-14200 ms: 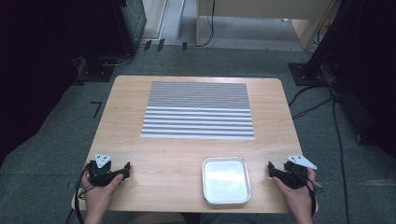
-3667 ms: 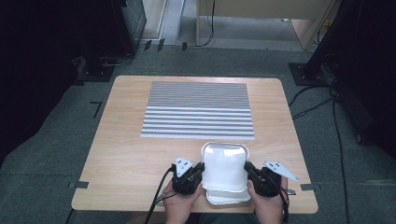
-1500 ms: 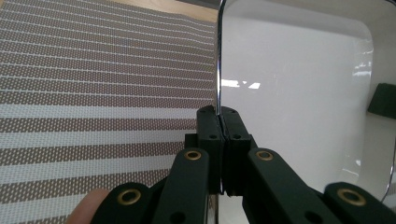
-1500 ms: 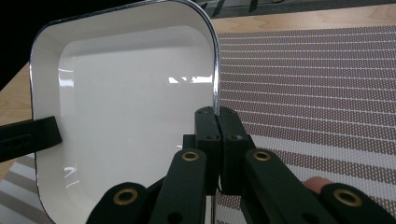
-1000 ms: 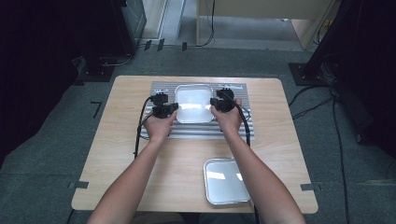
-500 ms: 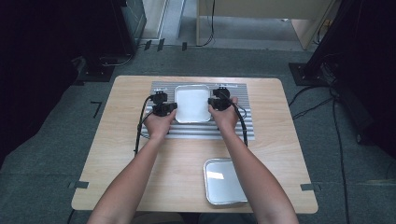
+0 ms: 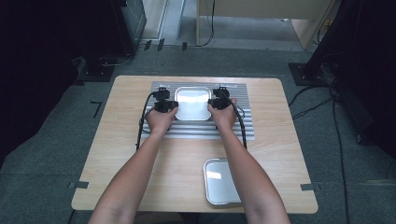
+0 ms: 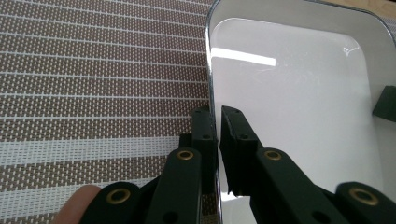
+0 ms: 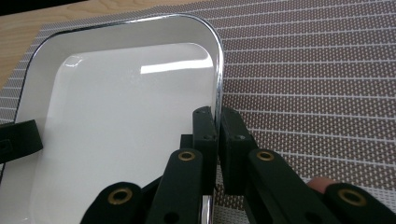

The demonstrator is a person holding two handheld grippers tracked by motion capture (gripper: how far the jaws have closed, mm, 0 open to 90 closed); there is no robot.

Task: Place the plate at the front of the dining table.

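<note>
Held a white tray (image 7: pixel 192 105) by its left and right rims, to keep it level, flat on the striped mat (image 7: pixel 205 131) at the far middle of the table (image 7: pixel 121 154). Left gripper (image 8: pixel 217 114): had just been opening, rim loose between its jaws. Right gripper (image 9: pixel 217 116): pinched narrow on the rim. Left a metal tray (image 7: pixel 222 182) near right

Both forearms stretch forward, side by side. The left gripper (image 7: pixel 164 103) has its jaws just easing apart, a slim gap showing along the tray (image 7: pixel 192 103) rim. The right gripper (image 7: pixel 219 101) faces it, jaws tight on the opposite rim.
</note>
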